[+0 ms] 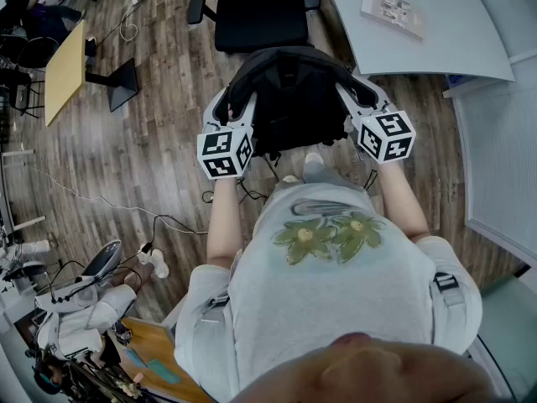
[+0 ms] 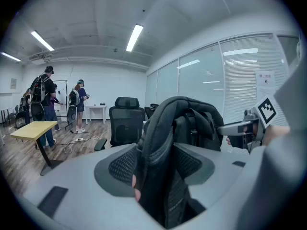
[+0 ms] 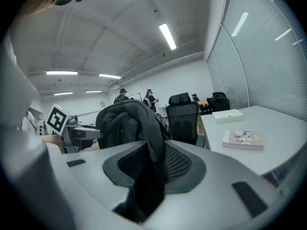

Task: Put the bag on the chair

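Top edge cuts chair (image 1: 256, 15) backrest; seat's near edge lost against bag (image 1: 289, 99) (black on black).

Booklet (image 1: 392, 13) on grey table (image 1: 436, 53); yellow desk (image 1: 65, 72).

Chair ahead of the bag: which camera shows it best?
The head view. There the chair shows its seat and both armrests from above, with nothing in front of it. The left gripper view and the right gripper view each show mainly its backrest and headrest, beyond the black bag.

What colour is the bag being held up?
The bag is black, clearest in the head view.
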Demonstrator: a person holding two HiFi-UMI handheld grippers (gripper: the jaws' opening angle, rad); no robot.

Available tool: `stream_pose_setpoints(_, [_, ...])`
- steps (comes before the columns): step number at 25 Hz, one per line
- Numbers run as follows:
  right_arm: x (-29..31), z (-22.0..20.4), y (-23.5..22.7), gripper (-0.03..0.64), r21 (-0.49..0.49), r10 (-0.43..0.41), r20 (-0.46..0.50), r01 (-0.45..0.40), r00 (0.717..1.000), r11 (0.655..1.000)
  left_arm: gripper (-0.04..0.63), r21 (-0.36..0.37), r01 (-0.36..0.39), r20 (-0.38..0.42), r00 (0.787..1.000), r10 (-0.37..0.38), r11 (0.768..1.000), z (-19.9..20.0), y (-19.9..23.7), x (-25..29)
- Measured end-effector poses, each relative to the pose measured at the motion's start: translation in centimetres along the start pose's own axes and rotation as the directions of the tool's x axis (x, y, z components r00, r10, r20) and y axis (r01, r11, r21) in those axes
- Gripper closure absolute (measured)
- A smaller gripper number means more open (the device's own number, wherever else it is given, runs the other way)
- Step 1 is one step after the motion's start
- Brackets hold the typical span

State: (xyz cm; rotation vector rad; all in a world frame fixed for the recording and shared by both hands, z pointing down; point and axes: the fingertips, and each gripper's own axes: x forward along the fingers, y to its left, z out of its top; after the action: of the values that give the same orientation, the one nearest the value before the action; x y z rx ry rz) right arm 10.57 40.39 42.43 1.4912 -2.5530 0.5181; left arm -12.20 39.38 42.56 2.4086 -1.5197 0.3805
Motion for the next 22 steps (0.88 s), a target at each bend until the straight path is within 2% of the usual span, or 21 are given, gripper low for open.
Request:
stream_pose_setpoints(13, [2.0, 2.1, -1.8, 0.495, -0.040, 0.052, 0.007, -0.052, 0.999, 0.998, 0.353, -0.042, -0.056, 0.029, 0.998, 0.057, 0.998, 1.3, 0.3, 1.7])
stream_pose_setpoints(22, [5.6, 3.1, -3.6, 0.500, -0.024, 0.058, 0.008, -0.058, 0.998, 0.998, 0.377, -0.086, -0.033, 0.038, 0.999, 0.036, 0.996, 2.2, 2.2, 5.4])
